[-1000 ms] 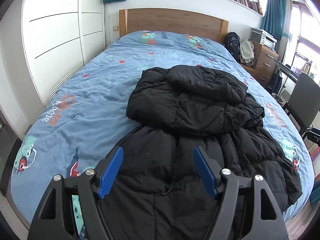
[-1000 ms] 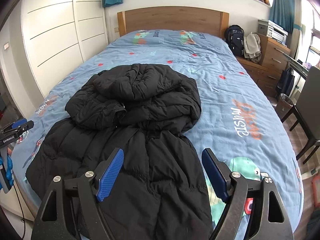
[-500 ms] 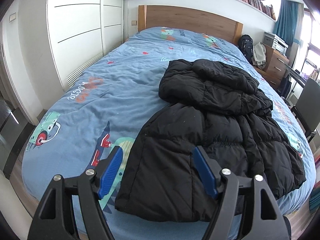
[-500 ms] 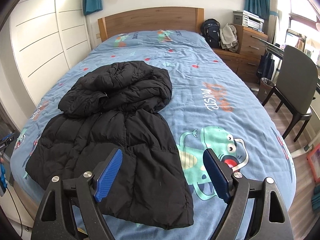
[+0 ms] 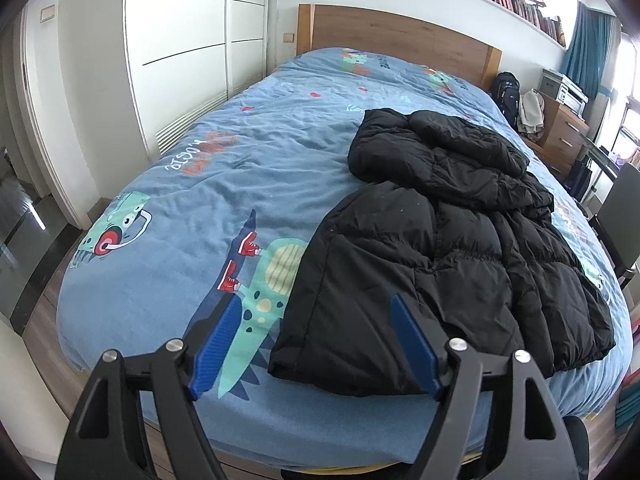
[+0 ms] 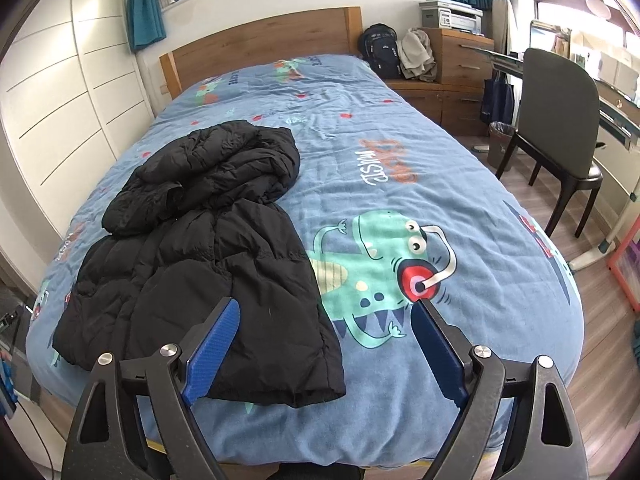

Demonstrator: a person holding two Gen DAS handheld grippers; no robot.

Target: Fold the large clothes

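Black puffer jacket (image 5: 448, 248) sprawls on my blue monster-print duvet (image 5: 224, 184), its hood bunched toward twelve o'clock and its hem near the foot edge. My left gripper (image 5: 318, 342) hangs wide open above the hem's corner; my right gripper (image 6: 324, 346) is equally wide, holding nothing.

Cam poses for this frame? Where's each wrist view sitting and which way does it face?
Left wrist: on the left claw, at the foot of the bed, facing the headboard; black puffer jacket right of centre. Only its open blue fingers show.
Right wrist: on the right claw, also at the foot, facing the headboard; jacket left of centre, chair on the right. Only its open fingers show.
Shared: jacket, bed, headboard, backpack.
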